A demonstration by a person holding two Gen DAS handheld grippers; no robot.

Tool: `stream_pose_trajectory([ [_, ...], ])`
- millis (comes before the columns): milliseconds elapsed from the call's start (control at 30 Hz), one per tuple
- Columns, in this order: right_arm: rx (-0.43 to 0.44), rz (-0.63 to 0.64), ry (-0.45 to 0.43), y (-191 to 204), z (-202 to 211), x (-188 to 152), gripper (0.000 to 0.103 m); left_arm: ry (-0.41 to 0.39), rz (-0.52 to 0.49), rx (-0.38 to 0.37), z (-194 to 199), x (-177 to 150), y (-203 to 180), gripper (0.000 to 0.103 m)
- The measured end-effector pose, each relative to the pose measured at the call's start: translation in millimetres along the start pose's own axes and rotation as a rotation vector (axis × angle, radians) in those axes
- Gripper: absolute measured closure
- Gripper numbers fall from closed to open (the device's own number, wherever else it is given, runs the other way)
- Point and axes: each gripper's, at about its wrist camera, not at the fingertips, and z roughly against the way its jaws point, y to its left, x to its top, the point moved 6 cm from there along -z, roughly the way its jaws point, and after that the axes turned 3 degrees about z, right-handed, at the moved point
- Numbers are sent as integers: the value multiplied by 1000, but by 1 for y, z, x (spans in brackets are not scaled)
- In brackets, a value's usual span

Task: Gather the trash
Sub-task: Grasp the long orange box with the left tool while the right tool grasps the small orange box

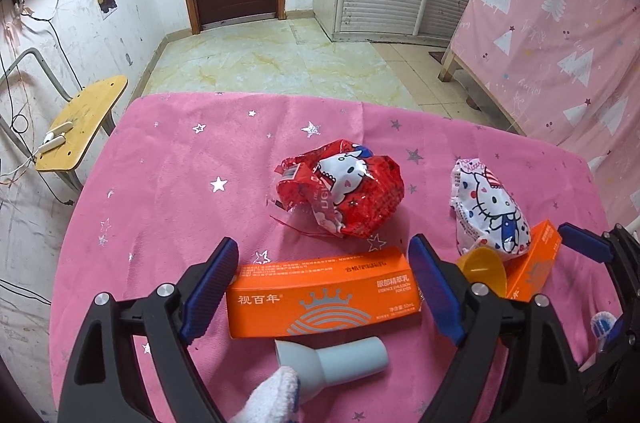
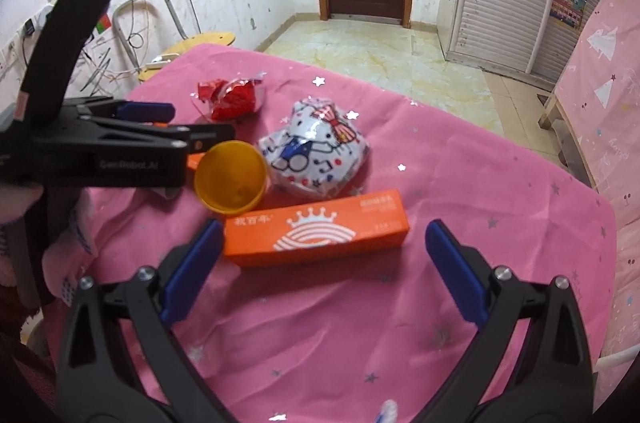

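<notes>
Trash spread over a pink starred counter, both grippers wide open and empty.

Near edge: left gripper straddling an orange box without pads touching it, a grey-blue tube just nearer; right gripper gaping around a second orange box, left pad just beside its end, right pad clear. Farther back, crumpled red wrapper on the left, white cartoon wrapper to its right, yellow cup on its side touching that white wrapper.
</notes>
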Motion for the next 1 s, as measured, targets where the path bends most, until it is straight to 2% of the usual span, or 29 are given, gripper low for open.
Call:
stream_pose_trajectory([
  [300,-13,29,35,7,-11,-1,6,-46,-39,11,4,-7,-2,24],
  [367,-16,26,33,7,-10,-1,10,-55,-50,14,7,-10,-4,26],
  [400,-20,27,33,6,-10,-2,14,-61,-55,9,8,-11,-6,30],
  [633,-42,6,0,1,-1,-5,14,-90,-80,-9,21,-21,-15,54],
  [800,-29,-28,-21,-1,9,-7,14,-97,-108,-21,28,-26,-19,56],
  [867,-27,-36,-22,-2,11,-9,14,-97,-136,-19,30,-29,-21,55],
  [900,-24,-41,-24,-2,13,-10,14,-99,-152,-12,31,-30,-22,46],
  [933,-22,-45,-25,-2,14,-11,14,-94,-166,-7,31,-31,-21,28],
  [1000,-20,-50,-29,-5,16,-12,14,-91,-186,-3,31,-35,-21,18],
])
